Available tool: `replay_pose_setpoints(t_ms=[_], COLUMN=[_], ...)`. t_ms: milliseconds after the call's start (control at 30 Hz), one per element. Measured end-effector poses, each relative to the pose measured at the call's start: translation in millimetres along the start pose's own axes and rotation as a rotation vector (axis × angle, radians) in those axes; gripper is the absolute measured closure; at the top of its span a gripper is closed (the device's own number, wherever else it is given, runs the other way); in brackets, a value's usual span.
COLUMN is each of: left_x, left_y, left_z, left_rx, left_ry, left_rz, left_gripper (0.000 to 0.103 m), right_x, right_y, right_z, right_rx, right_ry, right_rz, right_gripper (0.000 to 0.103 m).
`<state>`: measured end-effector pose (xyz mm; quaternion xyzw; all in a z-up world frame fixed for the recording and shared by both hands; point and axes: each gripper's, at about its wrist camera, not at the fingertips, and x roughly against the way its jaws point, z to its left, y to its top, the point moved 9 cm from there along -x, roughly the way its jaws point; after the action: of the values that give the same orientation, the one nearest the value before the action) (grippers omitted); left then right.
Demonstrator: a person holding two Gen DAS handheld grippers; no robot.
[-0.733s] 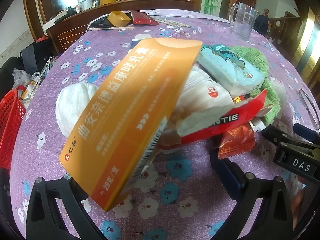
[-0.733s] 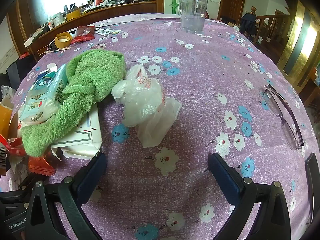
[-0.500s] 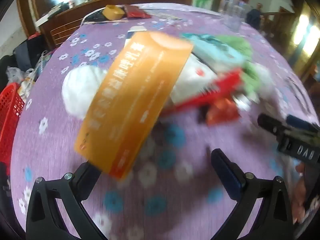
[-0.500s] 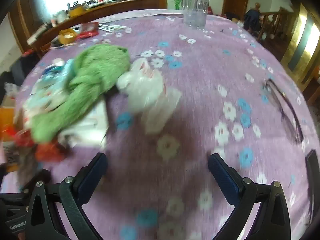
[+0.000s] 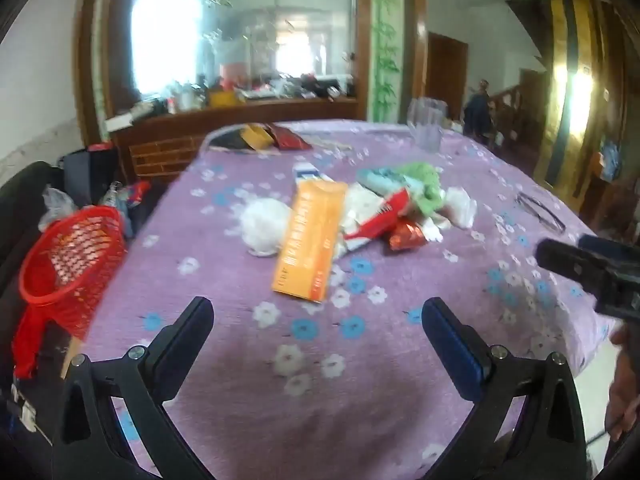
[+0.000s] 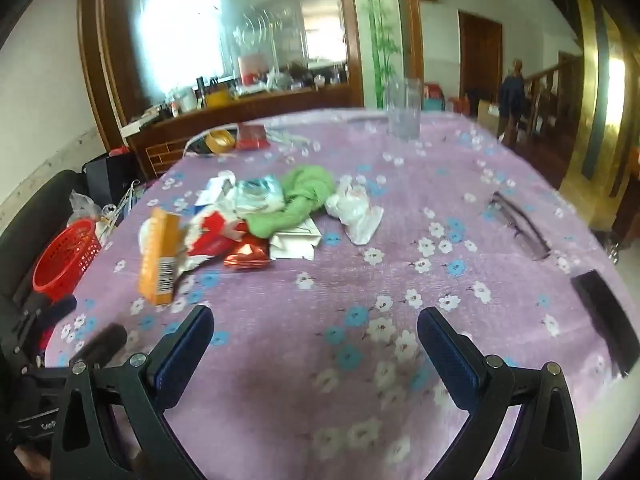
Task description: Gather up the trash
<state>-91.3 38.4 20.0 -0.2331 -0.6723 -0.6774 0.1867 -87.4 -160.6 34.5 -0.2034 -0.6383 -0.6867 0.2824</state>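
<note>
A heap of trash lies mid-table: an orange carton (image 5: pixel 310 240) (image 6: pixel 160 256), a red-and-white wrapper (image 5: pixel 378 220) (image 6: pixel 212 236), a small shiny red packet (image 5: pixel 406 236) (image 6: pixel 245 255), a crumpled white wad (image 5: pixel 264 226), a green cloth (image 5: pixel 424 184) (image 6: pixel 304 196) and a white plastic bag (image 5: pixel 460 206) (image 6: pixel 354 210). A red mesh basket (image 5: pixel 70 258) (image 6: pixel 66 258) stands off the table's left edge. My left gripper (image 5: pixel 318 344) is open and empty, well short of the carton. My right gripper (image 6: pixel 316 344) is open and empty, short of the heap.
The round table has a purple flowered cloth (image 5: pixel 360 380) (image 6: pixel 400 280). Glasses (image 5: pixel 540 212) (image 6: pixel 520 224) lie at the right, a glass jug (image 5: pixel 426 128) (image 6: pixel 404 110) at the back, a dark flat object (image 6: pixel 604 316) at the right edge. A wooden sideboard (image 5: pixel 240 128) stands behind.
Both grippers have pulled back and up from the heap, which now looks smaller and farther. The orange carton, earlier tilted close to the left camera, now lies on the table.
</note>
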Motion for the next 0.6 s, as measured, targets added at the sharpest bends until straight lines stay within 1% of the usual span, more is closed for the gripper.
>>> replay_pose_setpoints(t_ms=[100,133,200,300,433,500,600], left_x=[22.3,30.6,40.9,45.1,47.2,47.0,47.7], left_y=[1.3,0.4,-9.0,-24.4,-34.0,-33.6,-34.4], left_z=[11.6,15.8,25.0,32.7,39.7,40.2,39.6], left_rx=[0.016,0.014,0.003,-0.020,-0.053,-0.060,-0.062], left_ry=[0.045,0.076,0.122,0.172,0.209,0.217,0.208], left_rz=[-0.084,-0.124,-0.162,-0.175,-0.189,-0.190,-0.194], left_gripper=[0.000,0.000,0.000,0.000,0.000,0.000,0.000], right_x=[23.7,27.9,38.6,44.8,46.1,47.7,47.7], right_y=[-3.7,-6.3,-11.8,-21.6,-26.7,-25.6,-26.2], right_z=[13.8,13.0,13.9,12.0,17.1,20.2,24.0], right_rx=[0.010,0.012,0.022,0.016,0.051,0.072,0.089], right_ry=[-0.015,-0.025,-0.070,-0.104,-0.130,-0.136,-0.138], right_rz=[-0.066,-0.083,-0.119,-0.137,-0.154,-0.167,-0.171], right_gripper=[0.000,0.000,0.000,0.000,0.000,0.001,0.001])
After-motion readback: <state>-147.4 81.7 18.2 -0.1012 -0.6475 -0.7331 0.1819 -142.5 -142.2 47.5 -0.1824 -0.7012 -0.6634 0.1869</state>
